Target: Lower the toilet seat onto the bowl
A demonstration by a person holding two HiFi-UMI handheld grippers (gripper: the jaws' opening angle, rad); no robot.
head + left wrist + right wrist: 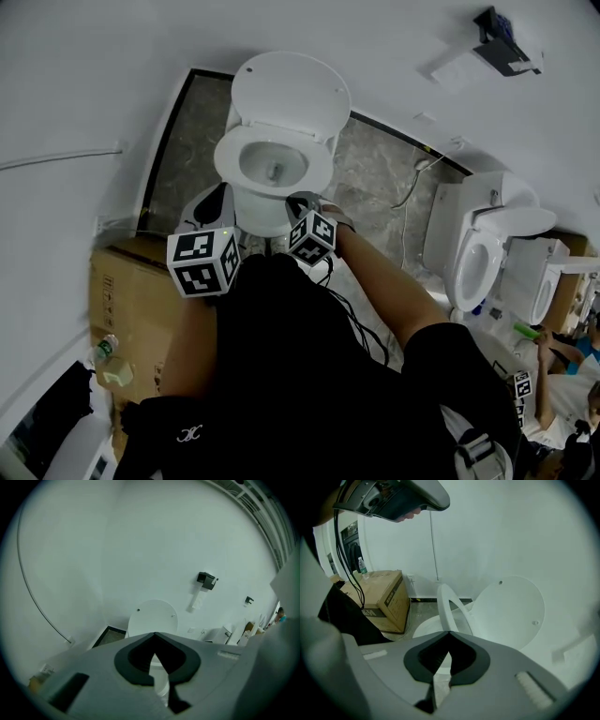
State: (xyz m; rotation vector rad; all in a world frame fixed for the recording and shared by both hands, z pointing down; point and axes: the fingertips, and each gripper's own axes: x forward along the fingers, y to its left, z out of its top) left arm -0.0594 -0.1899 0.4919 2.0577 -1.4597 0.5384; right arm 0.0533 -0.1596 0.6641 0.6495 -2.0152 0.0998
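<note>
Head view, toilet seat: the toilet seat [228, 155] shows as a white ring over the bowl [265, 217]; from this steep angle I cannot tell whether it rests on the rim or hangs above it.
Head view, lid: the lid [291, 92] stands up against the wall behind.
Head view, tongs: the right gripper [301, 202] is at the front edge of the ring; the left gripper [217, 208] is held off to the bowl's side.

Left gripper view, jaws: tips together, nothing between them; I read this tool as idle.
Left gripper view, target: only the raised lid [152, 616] and a strip of white porcelain show past the tips.

Right gripper view, jaws: tips together, empty, pointing at the seat's front edge.
Right gripper view, seat: the seat [449, 604] is tilted, partway between the upright lid [512, 613] and the bowl rim [423, 628], clearly not flat.
Right gripper view, contact: I cannot tell whether the closed tips touch the seat or sit just beside it.
Right gripper view, surroundings: a cardboard box [384, 597] stands on the floor well apart.

Progress: I judge the lowering about half done; the seat is off the lid.
Left to do: bring it down onto the rim and let it settle gently.
</note>
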